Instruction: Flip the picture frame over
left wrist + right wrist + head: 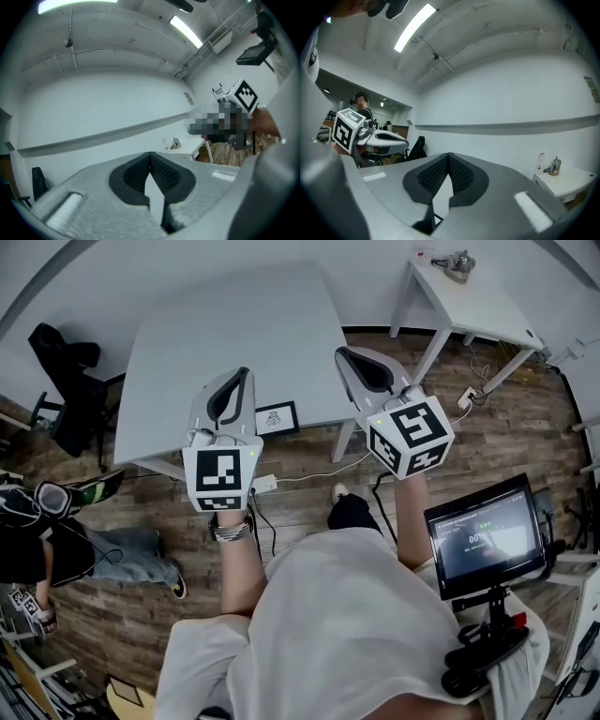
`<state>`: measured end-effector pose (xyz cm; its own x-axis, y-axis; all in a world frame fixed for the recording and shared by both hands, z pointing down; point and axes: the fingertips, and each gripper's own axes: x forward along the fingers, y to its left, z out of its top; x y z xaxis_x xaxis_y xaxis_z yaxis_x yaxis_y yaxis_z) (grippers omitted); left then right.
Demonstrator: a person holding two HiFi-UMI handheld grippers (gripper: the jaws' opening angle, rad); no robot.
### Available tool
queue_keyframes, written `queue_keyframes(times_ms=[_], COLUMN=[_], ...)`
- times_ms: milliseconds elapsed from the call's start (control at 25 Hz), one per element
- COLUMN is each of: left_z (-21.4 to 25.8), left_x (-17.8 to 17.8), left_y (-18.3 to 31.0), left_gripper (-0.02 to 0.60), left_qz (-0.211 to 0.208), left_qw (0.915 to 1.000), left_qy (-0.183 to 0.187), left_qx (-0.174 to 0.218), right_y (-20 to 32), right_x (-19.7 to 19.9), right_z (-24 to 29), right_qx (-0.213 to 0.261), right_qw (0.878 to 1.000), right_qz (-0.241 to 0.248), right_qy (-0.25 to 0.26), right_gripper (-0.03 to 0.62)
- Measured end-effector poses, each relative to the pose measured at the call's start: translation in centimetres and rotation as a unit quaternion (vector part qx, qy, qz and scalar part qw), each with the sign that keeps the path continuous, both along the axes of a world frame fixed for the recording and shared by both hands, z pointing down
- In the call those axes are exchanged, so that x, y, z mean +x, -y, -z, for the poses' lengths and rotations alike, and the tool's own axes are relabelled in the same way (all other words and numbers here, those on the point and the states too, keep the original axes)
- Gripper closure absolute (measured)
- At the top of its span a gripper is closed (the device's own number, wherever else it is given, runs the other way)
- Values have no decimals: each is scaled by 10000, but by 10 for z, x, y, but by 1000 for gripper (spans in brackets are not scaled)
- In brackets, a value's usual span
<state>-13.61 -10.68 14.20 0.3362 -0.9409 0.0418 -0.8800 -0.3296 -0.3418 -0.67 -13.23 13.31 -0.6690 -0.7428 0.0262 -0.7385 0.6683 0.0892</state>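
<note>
The picture frame (277, 416), black with a white mat and a small dark picture, lies flat near the front edge of the big white table (225, 324). My left gripper (246, 373) is held level above that edge, just left of the frame, shut with nothing in it. My right gripper (341, 353) hovers to the frame's right, also shut and empty. In the left gripper view the pads (161, 171) meet at their tips, with only wall behind them. The right gripper view shows the same closed pads (461, 173). Neither gripper touches the frame.
A small white side table (487, 306) with a metal object (457, 262) stands at the back right. A black chair (66, 381) is at the left. A monitor on a stand (487, 535) sits near my right. A person (112, 549) sits on the wooden floor; cables (309, 474) lie under the table.
</note>
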Motion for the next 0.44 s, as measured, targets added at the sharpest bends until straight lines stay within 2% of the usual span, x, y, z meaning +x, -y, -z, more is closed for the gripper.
queue_keyframes(times_ms=[440], left_z=[-10], left_x=[-6], left_y=[-21], left_gripper=[578], left_qz=[-126], left_qw=[9999], left_qy=[-43], left_qx=[-35], right_y=[-22], right_x=[-13], right_z=[-10], right_qx=[-10], right_qw=[10000], right_qz=[-49], right_qy=[-77], right_gripper=[592])
